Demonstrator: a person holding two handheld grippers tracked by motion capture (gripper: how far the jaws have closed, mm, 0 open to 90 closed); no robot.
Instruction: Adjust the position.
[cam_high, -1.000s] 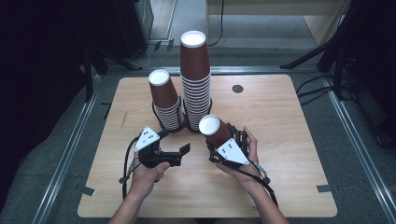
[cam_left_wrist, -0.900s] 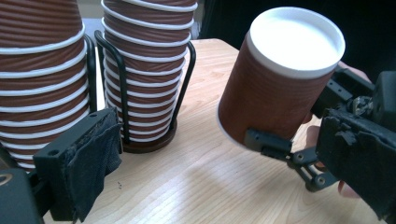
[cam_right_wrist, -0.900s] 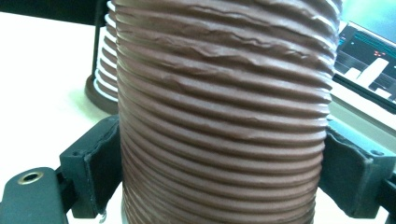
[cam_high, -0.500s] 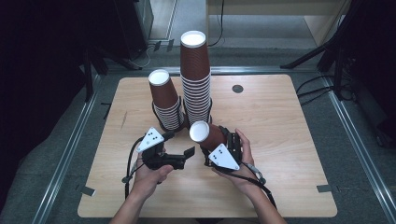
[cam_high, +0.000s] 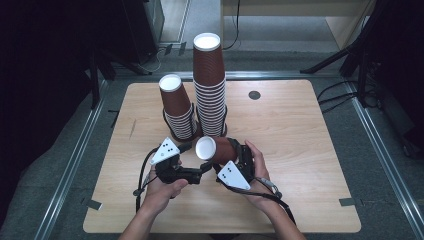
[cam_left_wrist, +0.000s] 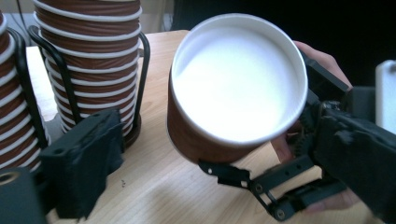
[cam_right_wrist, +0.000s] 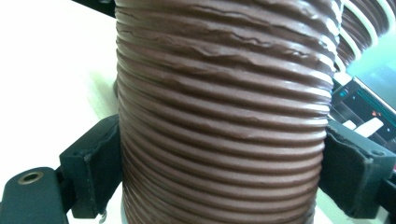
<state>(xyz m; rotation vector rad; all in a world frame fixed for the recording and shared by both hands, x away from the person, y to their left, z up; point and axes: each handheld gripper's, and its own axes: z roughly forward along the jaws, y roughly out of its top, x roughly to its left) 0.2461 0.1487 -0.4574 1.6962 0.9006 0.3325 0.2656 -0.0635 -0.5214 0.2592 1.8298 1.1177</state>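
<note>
Both hands level: right claw (cam_high: 220, 159) grips tilted cup (cam_high: 216, 149).

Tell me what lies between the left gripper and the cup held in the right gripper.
Nothing but bare tabletop: in the left gripper view, the left gripper faces the white end of the cup, clamped in the right gripper, with a clear stretch between.

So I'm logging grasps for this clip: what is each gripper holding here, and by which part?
The right gripper clamps a brown ribbed paper cup across its side wall. The left gripper, jaws just closing, holds nothing.
</note>
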